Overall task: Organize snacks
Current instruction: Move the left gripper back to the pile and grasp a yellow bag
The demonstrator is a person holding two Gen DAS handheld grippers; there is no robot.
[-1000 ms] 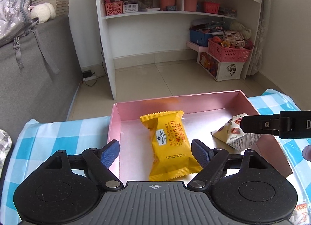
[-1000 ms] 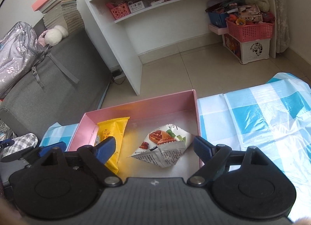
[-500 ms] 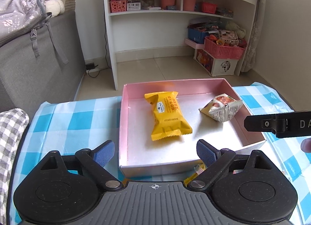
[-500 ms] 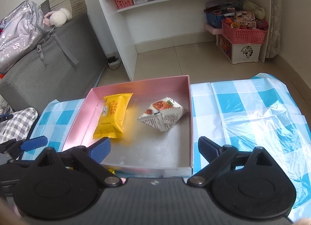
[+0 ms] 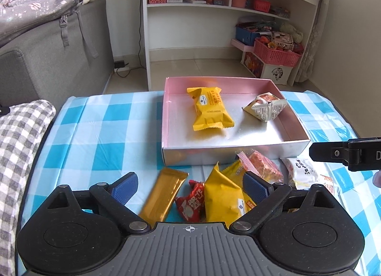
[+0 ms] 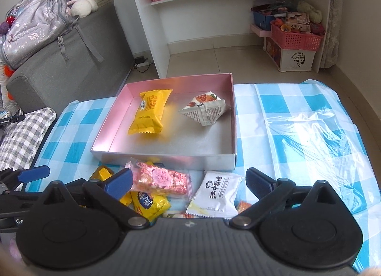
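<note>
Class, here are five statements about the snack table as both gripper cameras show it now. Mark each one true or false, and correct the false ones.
1. The pink box holds two snacks. True: a yellow packet and a white triangular packet.
2. The left gripper is shut on the gold bar. False: its fingers are spread and empty.
3. Loose snacks lie on the checked tablecloth in front of the box. True.
4. The pink rice-crisp packet is inside the box. False: it lies outside, by the near wall.
5. The right gripper holds the white packet with black print. False: its fingers are open, holding nothing.
</note>
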